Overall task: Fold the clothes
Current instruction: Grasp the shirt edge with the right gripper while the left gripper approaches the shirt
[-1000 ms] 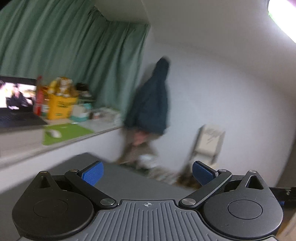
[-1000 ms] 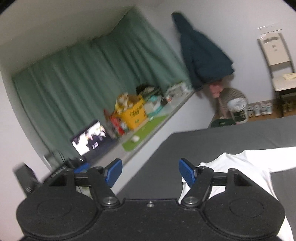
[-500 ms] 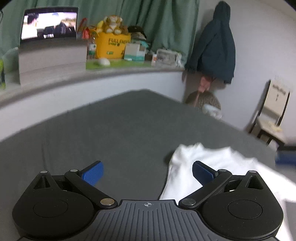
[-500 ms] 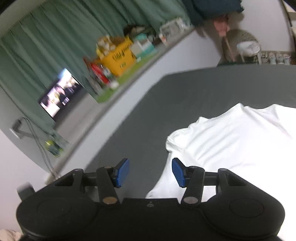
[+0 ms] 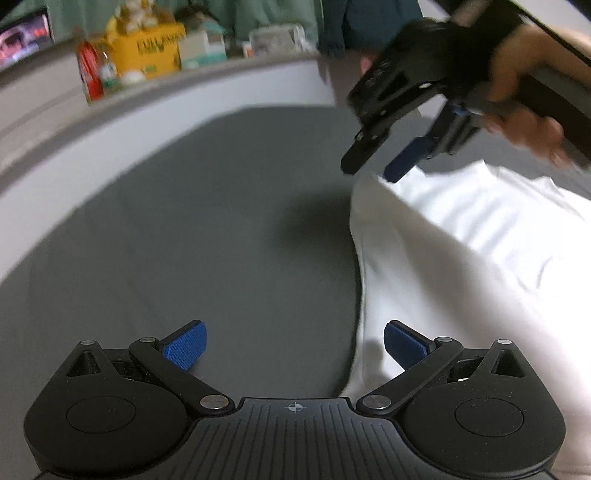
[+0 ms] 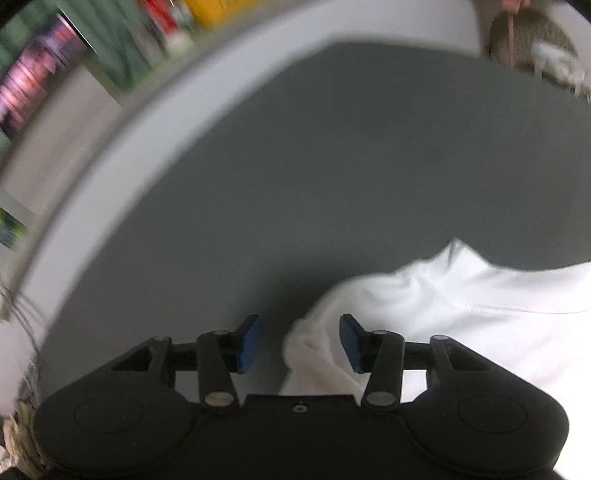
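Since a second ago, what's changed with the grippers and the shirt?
Both grippers swung down from the room toward the bed. The right gripper now straddles a corner of the white shirt, jaws closing, not yet pinching. The left gripper stayed open at the shirt's edge. The shirt lies unmoved.

A dim room with a grey bed and a cluttered ledge

We see a dark grey bed surface [image 5: 207, 236] filling the middle of both views, bordered by a pale curved ledge [image 5: 155, 122]. Along the upper left stand a yellow box [image 5: 155, 48], a red can [image 5: 90, 74] and a lit screen [image 5: 22, 37], with green curtains [image 5: 258, 14] behind. In the right wrist view's upper right corner we make out a round woven basket [image 6: 532, 48].
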A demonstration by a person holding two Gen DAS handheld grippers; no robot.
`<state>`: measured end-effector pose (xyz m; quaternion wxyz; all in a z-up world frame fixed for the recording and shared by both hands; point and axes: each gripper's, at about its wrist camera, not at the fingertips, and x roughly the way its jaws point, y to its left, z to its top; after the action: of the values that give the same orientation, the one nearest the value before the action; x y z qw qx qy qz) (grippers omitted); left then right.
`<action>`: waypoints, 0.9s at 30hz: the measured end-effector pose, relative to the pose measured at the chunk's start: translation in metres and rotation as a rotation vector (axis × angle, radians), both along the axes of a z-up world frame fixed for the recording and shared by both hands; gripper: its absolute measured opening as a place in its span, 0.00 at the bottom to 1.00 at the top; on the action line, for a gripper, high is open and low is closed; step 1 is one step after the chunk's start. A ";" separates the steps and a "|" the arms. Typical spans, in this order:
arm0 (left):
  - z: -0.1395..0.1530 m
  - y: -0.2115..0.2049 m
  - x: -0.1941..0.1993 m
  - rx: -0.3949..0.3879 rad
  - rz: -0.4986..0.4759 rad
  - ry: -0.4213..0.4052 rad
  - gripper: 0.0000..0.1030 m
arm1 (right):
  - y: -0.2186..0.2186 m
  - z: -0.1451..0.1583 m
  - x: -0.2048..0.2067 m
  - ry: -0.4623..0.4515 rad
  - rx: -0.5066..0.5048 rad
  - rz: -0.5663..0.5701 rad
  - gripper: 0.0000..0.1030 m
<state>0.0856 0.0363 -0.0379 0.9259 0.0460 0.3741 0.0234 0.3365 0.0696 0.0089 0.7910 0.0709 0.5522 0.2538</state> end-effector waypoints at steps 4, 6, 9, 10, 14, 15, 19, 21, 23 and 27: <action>-0.013 -0.004 0.006 0.000 -0.012 0.042 1.00 | 0.011 -0.014 0.016 0.062 0.041 0.003 0.07; -0.016 -0.001 0.009 -0.027 -0.006 0.048 1.00 | 0.017 -0.022 0.022 0.068 0.049 -0.022 0.07; -0.019 0.006 0.009 -0.072 0.012 0.050 1.00 | 0.021 -0.041 0.024 0.088 0.051 -0.071 0.06; -0.019 0.007 0.009 -0.083 0.013 0.048 1.00 | 0.019 -0.044 0.022 0.087 0.073 -0.089 0.05; -0.019 0.006 0.007 -0.083 0.017 0.052 1.00 | -0.002 -0.035 0.014 0.078 0.125 -0.131 0.12; -0.018 0.006 0.005 -0.083 0.018 0.054 1.00 | -0.008 -0.025 0.008 0.034 0.105 -0.141 0.21; -0.015 0.007 0.002 -0.087 0.039 0.067 1.00 | -0.023 0.001 -0.021 -0.061 0.165 -0.087 0.30; -0.014 0.010 0.003 -0.087 0.044 0.072 1.00 | -0.020 -0.003 -0.037 -0.021 0.267 -0.037 0.30; -0.015 0.011 0.003 -0.087 0.047 0.075 1.00 | -0.012 -0.015 -0.048 0.042 0.291 -0.027 0.29; -0.015 0.012 0.001 -0.092 0.049 0.075 1.00 | -0.005 -0.042 -0.057 0.008 0.220 -0.130 0.08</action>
<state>0.0868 0.0478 -0.0529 0.9115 -0.0049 0.4104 0.0272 0.2796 0.0645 -0.0336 0.7909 0.1940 0.5184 0.2608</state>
